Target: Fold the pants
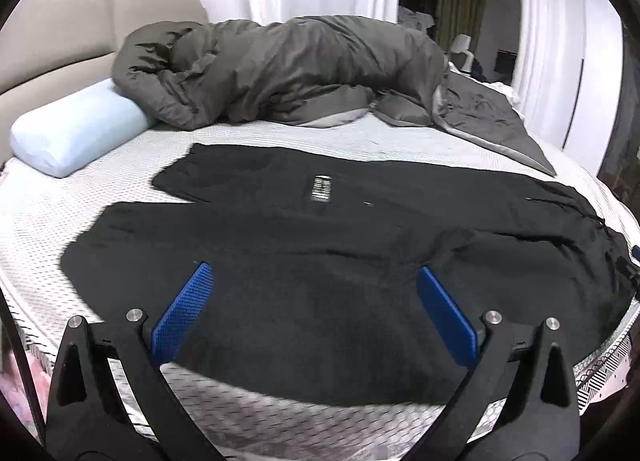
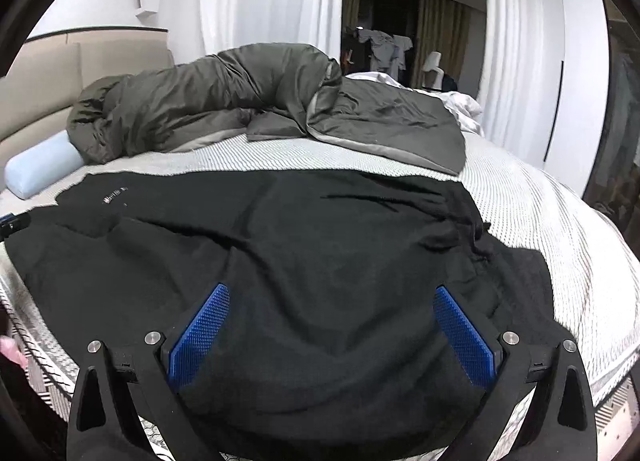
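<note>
Both grippers spread wide over black pants laid out on a bed

The left gripper (image 1: pixel 314 281) and right gripper (image 2: pixel 332 301) hang with jaws far apart, holding nothing, above the black fabric pants (image 1: pixel 320 245), which lie flat with their long axis left to right across the white textured mattress (image 1: pixel 48 213); behind them sit a bunched olive-grey duvet (image 1: pixel 280 73) and a pale blue bolster pillow (image 1: pixel 76 129), clear of the pants

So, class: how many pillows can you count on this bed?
1: the light blue pillow lies by the headboard, partly under the grey duvet. Others may be hidden beneath it.
</note>
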`<state>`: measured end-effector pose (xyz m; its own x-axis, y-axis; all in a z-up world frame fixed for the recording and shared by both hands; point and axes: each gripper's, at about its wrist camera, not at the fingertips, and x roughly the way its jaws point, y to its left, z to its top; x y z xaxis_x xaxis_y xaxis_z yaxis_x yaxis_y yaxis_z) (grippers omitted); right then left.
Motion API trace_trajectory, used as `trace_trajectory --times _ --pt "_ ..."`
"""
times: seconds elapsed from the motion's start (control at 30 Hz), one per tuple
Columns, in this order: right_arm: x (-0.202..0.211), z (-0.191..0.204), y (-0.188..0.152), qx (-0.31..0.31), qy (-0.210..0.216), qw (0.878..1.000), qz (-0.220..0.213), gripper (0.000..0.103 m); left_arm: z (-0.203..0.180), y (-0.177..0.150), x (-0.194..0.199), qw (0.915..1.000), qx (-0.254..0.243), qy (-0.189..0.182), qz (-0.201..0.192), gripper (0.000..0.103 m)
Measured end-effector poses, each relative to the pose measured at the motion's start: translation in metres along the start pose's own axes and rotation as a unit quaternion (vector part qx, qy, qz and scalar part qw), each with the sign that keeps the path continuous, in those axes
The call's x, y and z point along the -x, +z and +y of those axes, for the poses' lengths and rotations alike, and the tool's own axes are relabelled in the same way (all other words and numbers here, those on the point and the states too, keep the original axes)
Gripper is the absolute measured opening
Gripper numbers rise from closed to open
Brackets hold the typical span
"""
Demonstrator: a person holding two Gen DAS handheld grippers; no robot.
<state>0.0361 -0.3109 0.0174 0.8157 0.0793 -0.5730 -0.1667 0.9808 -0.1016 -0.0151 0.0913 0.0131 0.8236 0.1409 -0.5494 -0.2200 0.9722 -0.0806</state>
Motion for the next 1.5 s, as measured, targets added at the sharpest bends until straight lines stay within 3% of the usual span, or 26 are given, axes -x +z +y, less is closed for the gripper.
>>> trace_trajectory --times 0.13,0.3,0.5,0.67,0.8,0.87,0.93,1.07,1.2,1.27,1.37,1.4,1.5 --pt "0.006 -0.020 0.011 0.007 0.007 1.000 0.000 0.103 0.035 0.004 0.012 0.9994 0.026 0.021 -0.003 0.102" --pt "0.015 -0.052 0.013 0.011 -0.018 1.000 -0.003 0.103 0.091 -0.002 0.010 0.9954 0.076 0.054 0.021 0.102" --pt "0.022 -0.089 -0.009 -0.030 -0.023 0.999 0.013 0.103 0.146 -0.022 0.006 0.9885 0.134 0.044 0.054 0.095" --pt "0.029 -0.104 -0.036 -0.071 -0.019 0.997 0.028 0.103 0.168 -0.034 -0.008 0.9794 0.183 0.001 0.085 0.071" --pt "0.023 -0.111 -0.045 -0.100 -0.003 0.994 0.047 0.103 0.179 -0.027 -0.032 0.9759 0.199 0.008 0.090 0.060" --pt "0.019 -0.115 -0.048 -0.115 0.002 0.992 0.059 0.103 0.188 -0.023 -0.049 0.9716 0.216 0.027 0.093 0.030" --pt "0.016 -0.119 -0.050 -0.130 0.009 0.989 0.065 0.103 0.194 -0.019 -0.059 0.9672 0.234 0.036 0.091 0.009" --pt "0.013 -0.135 -0.055 -0.178 0.023 0.981 0.075 0.103 0.207 -0.018 -0.045 0.9674 0.245 0.040 0.049 0.004" --pt "0.003 -0.154 -0.064 -0.231 0.044 0.969 0.081 0.102 0.211 -0.022 -0.037 0.9697 0.235 0.047 0.049 0.004" --pt "-0.007 -0.165 -0.065 -0.272 0.070 0.956 0.079 0.092 0.207 -0.022 -0.034 0.9707 0.229 0.052 0.052 0.004" --pt "-0.023 -0.175 -0.058 -0.306 0.079 0.946 0.075 0.059 0.201 -0.022 -0.028 0.9724 0.220 0.059 0.051 0.004" --pt "-0.026 -0.174 -0.054 -0.310 0.077 0.945 0.077 0.028 0.200 -0.022 -0.027 0.9726 0.219 0.059 0.050 0.004" --pt "-0.019 -0.177 -0.044 -0.305 0.064 0.947 0.078 0.014 0.194 -0.019 -0.022 0.9740 0.213 0.059 0.048 0.004"
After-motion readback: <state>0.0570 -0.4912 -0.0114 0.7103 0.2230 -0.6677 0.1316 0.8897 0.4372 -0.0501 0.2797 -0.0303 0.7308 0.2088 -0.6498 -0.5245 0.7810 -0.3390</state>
